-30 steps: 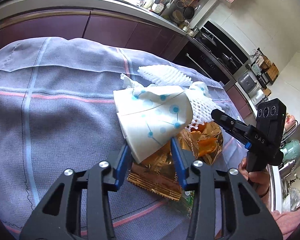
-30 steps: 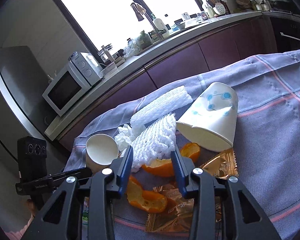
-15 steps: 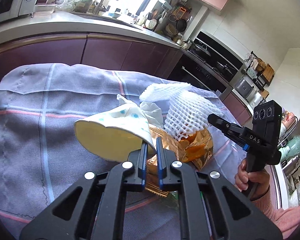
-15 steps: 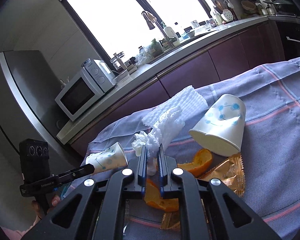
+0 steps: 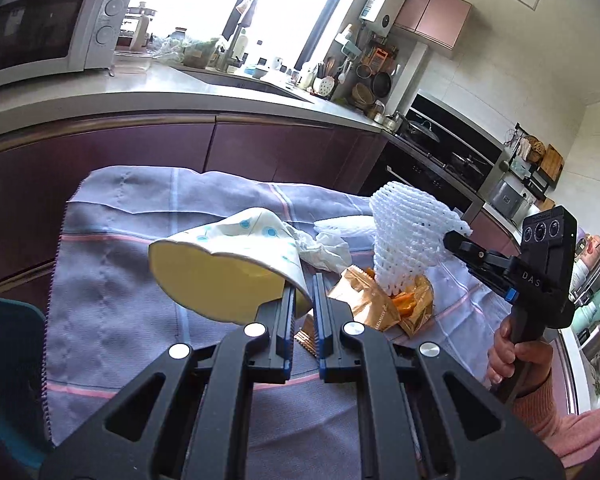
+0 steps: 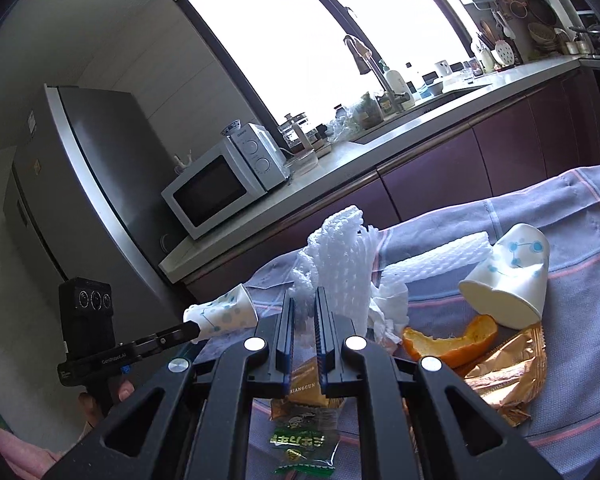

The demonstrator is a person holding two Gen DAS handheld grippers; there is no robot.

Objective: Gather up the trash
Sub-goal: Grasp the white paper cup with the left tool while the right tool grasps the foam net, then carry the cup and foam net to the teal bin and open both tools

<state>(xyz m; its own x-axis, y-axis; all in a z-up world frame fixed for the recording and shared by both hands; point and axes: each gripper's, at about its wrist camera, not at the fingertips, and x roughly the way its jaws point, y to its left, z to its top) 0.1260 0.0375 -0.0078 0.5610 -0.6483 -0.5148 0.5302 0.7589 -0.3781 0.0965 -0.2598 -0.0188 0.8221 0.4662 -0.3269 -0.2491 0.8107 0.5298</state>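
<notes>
Both jaws are occupied. My left gripper [image 5: 302,280] is clamped on the rim of a paper cup [image 5: 228,260], dotted pattern, mouth tipped toward the camera and wall dented where the jaws pinch it. My right gripper [image 6: 303,300] is clamped on a white foam fruit net [image 6: 340,252], which stands up from the jaws toward 12 o'clock.

On the desk, covered by a checked cloth [image 6: 580,208]: a second paper cup [image 6: 508,280] lies on its side at 2 o'clock in the right wrist view, an orange peel [image 6: 448,340] touches its rim, and a gold wrapper [image 6: 512,376] sits just beside and partly under them. A crumpled tissue [image 6: 388,304] is at 1 o'clock, a flat foam sleeve [image 6: 432,260] is beyond it, and a green candy wrapper [image 6: 300,440] is at 6 o'clock, close in.

No bin is identifiable in either view; a teal edge [image 5: 8,360] at 8 o'clock in the left view may be one, I cannot tell.

Step in hand, my judgement: carry both pieces off the desk. Notes for doing it well:
- Hold the cup grip steady; a thin rim may slip or crease further.
- Lift the net clear of the tissue, as the mesh snags.
- Keep the two grippers well apart while travelling.
</notes>
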